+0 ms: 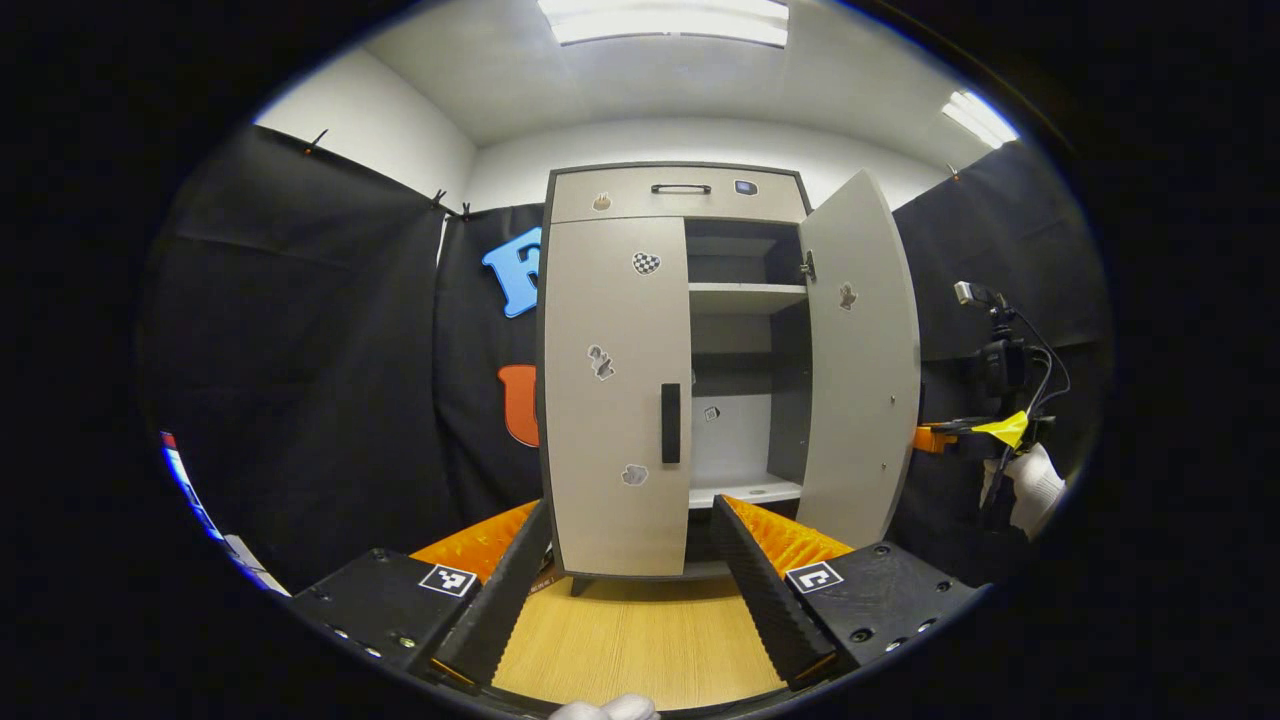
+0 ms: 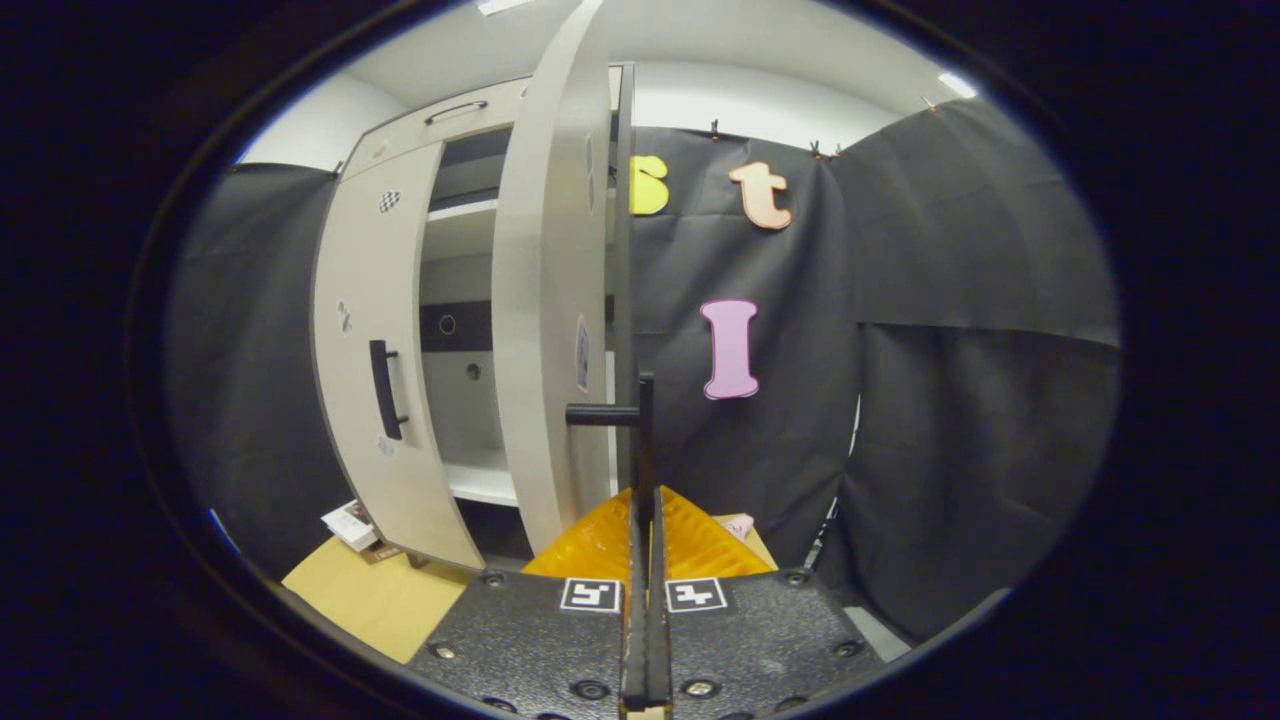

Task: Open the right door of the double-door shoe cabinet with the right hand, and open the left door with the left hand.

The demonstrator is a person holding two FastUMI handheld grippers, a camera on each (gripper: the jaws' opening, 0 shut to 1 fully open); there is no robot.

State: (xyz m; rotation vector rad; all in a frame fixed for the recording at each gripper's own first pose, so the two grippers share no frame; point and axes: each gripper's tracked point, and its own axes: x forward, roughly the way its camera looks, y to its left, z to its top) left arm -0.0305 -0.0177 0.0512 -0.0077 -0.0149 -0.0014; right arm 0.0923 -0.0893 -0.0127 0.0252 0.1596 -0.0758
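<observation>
The grey shoe cabinet (image 1: 680, 193) stands straight ahead in the left gripper view. Its left door (image 1: 610, 330) is closed, with a black vertical handle (image 1: 670, 423) at its inner edge. The right door (image 1: 860, 380) is swung wide, showing the shelves (image 1: 745, 296) inside. My left gripper (image 1: 630, 510) is open, a short way back from the left door and level with its lower part. In the right gripper view, my right gripper (image 2: 645, 500) is shut on the right door's handle (image 2: 643, 420), with the right door (image 2: 545, 300) seen edge-on. A gloved hand (image 1: 1035, 480) holds it.
Pale wooden floor (image 1: 630, 630) runs up to the cabinet's feet. Black cloth walls close in on both sides. A camera on a stand (image 1: 1000, 365) sits beyond the open door at the right. A small box with papers (image 2: 350, 525) lies on the floor by the cabinet's left corner.
</observation>
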